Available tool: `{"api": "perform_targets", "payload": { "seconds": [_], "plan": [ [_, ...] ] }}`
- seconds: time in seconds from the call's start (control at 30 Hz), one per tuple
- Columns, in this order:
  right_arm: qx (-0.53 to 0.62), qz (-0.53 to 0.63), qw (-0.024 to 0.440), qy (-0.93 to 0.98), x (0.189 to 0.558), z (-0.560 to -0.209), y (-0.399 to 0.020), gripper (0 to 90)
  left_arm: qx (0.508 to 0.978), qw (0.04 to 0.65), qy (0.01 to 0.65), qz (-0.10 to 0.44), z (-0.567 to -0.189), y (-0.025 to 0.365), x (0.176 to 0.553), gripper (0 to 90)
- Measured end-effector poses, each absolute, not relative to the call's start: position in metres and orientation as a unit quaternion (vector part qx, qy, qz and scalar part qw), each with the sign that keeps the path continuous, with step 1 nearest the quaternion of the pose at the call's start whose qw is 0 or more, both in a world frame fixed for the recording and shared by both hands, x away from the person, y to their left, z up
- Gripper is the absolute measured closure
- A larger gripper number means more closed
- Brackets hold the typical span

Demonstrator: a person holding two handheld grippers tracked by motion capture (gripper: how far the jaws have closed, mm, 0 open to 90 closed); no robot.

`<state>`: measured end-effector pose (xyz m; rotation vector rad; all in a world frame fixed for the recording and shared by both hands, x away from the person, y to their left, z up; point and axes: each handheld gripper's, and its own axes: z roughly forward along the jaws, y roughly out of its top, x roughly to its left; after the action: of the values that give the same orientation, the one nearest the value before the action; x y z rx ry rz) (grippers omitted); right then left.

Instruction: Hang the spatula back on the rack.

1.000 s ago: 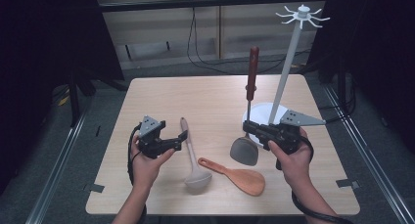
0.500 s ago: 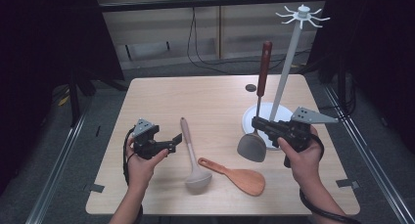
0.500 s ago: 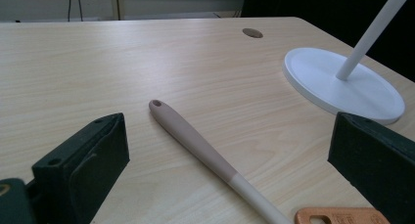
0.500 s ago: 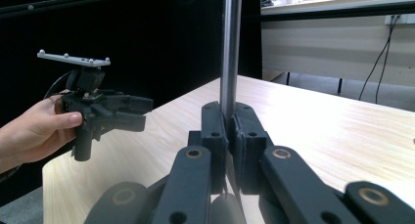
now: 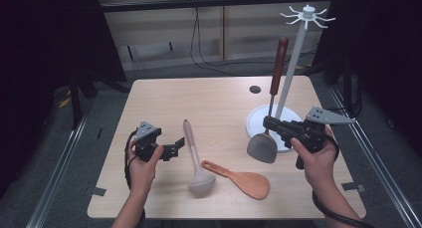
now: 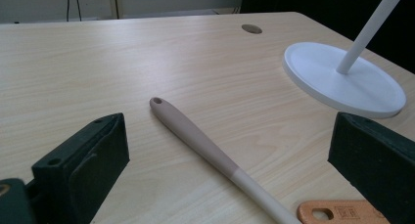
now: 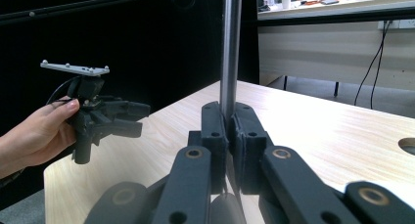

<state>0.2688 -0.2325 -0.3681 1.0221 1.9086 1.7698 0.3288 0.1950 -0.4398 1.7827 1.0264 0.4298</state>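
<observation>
My right gripper (image 5: 271,123) is shut on the metal shaft (image 7: 230,48) of a spatula. The spatula stands nearly upright, its grey head (image 5: 262,148) low by the stand's white base (image 5: 259,119) and its dark red handle (image 5: 281,54) beside the white pole (image 5: 293,68). My left gripper (image 5: 176,146) is open and its jaws have just been opening, with nothing pressed between them. A beige ladle (image 5: 194,153) lies on the table just right of it, and its handle (image 6: 195,136) runs between the wide jaws in the left gripper view. The left gripper (image 7: 139,117) also shows in the right gripper view.
An orange rice paddle (image 5: 244,180) lies near the table's front edge, right of the ladle's bowl (image 5: 201,180). The stand's hook crown (image 5: 307,14) tops the pole. A cable hole (image 5: 255,89) sits at the back of the wooden table (image 5: 199,103).
My right gripper has carried the spatula to the right and a little up, closer to the stand's pole. The left hand has stayed about where it was.
</observation>
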Motion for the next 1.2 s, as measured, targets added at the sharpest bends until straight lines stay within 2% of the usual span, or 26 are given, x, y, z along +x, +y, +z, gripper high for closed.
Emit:
{"api": "perform_targets", "payload": {
  "seconds": [1.2],
  "plan": [
    [0.369, 0.639, 0.18, 0.651, 0.287, -0.354, -0.266, 85.2, 0.743, 0.486, 0.424, 0.18, -0.442, 0.196, 0.329, 1.2]
  ]
}}
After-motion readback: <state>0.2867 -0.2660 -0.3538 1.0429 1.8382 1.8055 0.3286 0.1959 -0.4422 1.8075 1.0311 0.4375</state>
